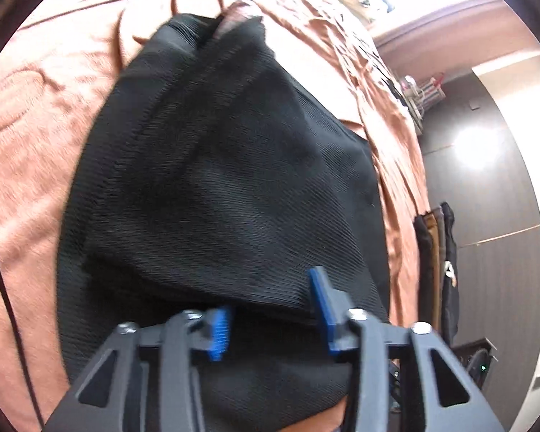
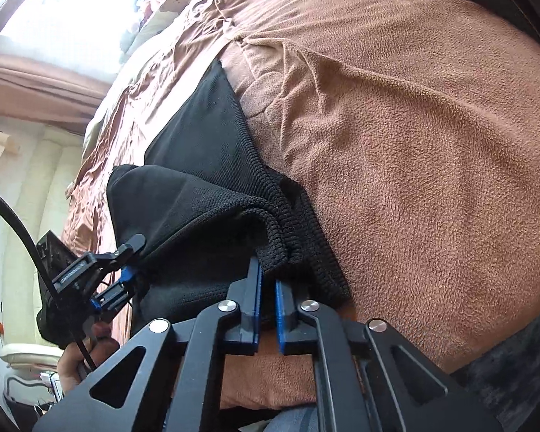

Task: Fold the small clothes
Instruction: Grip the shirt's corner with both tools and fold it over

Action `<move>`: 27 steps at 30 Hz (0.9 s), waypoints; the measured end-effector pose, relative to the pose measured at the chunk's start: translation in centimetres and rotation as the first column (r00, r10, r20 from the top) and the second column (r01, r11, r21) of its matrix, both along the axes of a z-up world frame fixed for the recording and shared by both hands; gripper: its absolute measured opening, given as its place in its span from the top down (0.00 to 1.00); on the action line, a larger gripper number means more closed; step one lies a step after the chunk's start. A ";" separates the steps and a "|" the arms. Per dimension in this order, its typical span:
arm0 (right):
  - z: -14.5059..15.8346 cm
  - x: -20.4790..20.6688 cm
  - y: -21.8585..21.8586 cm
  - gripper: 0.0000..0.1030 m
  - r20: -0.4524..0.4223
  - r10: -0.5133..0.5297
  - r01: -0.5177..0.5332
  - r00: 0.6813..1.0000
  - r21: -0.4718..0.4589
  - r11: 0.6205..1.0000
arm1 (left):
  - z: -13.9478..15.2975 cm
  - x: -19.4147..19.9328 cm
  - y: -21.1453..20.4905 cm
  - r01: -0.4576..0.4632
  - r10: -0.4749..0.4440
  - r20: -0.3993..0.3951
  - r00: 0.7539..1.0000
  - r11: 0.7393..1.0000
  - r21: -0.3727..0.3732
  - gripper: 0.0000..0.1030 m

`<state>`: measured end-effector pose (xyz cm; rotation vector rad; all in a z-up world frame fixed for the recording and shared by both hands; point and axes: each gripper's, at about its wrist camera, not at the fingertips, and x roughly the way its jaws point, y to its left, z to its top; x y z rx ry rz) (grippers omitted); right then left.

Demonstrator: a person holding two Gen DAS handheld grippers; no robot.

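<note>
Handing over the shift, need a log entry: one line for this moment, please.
stage: gripping near edge for fold | garment: black knit garment on brown blanket | right tool: shut on hem | left tool: at edge, grip unclear

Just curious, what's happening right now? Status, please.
Right gripper shut on black garment hem. Left gripper around its folded edge, grip unclear. Nothing in the way.

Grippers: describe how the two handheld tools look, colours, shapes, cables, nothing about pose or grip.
The right gripper is black, with angular linkage arms that have triangular cut-outs, round silver bolts and blue ribbed pads on its fingers. The left gripper is built the same way; the right wrist view shows a thick black braided cable curving from its body.
</note>
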<state>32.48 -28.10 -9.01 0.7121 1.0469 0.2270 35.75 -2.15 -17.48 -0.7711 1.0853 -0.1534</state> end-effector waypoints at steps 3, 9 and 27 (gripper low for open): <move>0.4 -0.7 0.1 0.99 0.018 0.009 -0.009 1.000 -0.002 1.000 | 0.4 0.6 0.6 -0.016 0.016 0.012 1.000 1.000 0.016 0.92; 0.0 -1.7 -0.1 0.99 0.010 0.025 -0.025 1.000 -0.009 1.000 | 3.2 2.2 0.8 -0.006 0.003 0.101 0.995 0.999 0.035 0.93; -0.1 -3.4 -1.9 1.00 0.010 -0.013 0.013 1.000 -0.012 1.000 | 9.2 9.7 -5.3 0.156 -0.180 0.193 0.965 0.978 0.136 0.94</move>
